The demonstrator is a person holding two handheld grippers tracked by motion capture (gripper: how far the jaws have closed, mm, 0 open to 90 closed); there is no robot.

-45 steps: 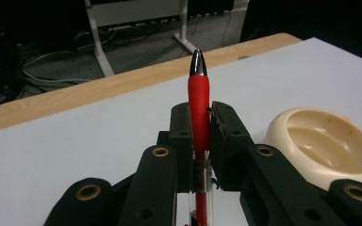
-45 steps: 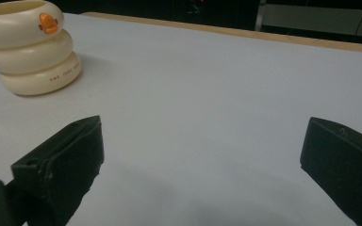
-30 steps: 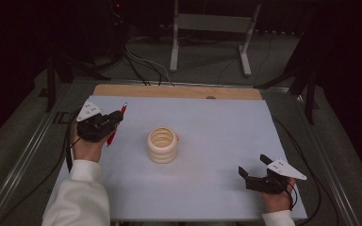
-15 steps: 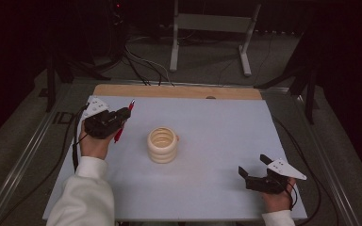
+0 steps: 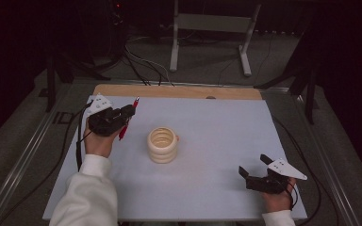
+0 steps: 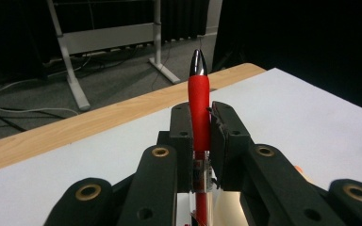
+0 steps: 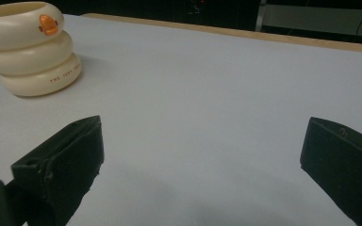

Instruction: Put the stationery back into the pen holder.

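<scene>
Pen point(image 5: 127, 118) clamped in the left gripper point(image 5: 122, 114), lifted at about nine o'clock from the cream holder point(image 5: 162, 144).

Its red grip sits pinched between the two black jaws, silver tip point(image 6: 198, 62) pointing up and away toward the wooden edge point(image 5: 179, 91) at twelve o'clock; in the left gripper view the body runs straight along the jaws, which likely keeps it steady for carrying. The ribbed holder stands upright near the middle of the white table point(image 5: 226, 136), mouth open upward, so it looks like the pen's likely destination. The right gripper point(image 5: 255, 167) rests at about five o'clock from the holder, well apart, jaws spread wide with nothing between them, probably parked out of the way.
</scene>
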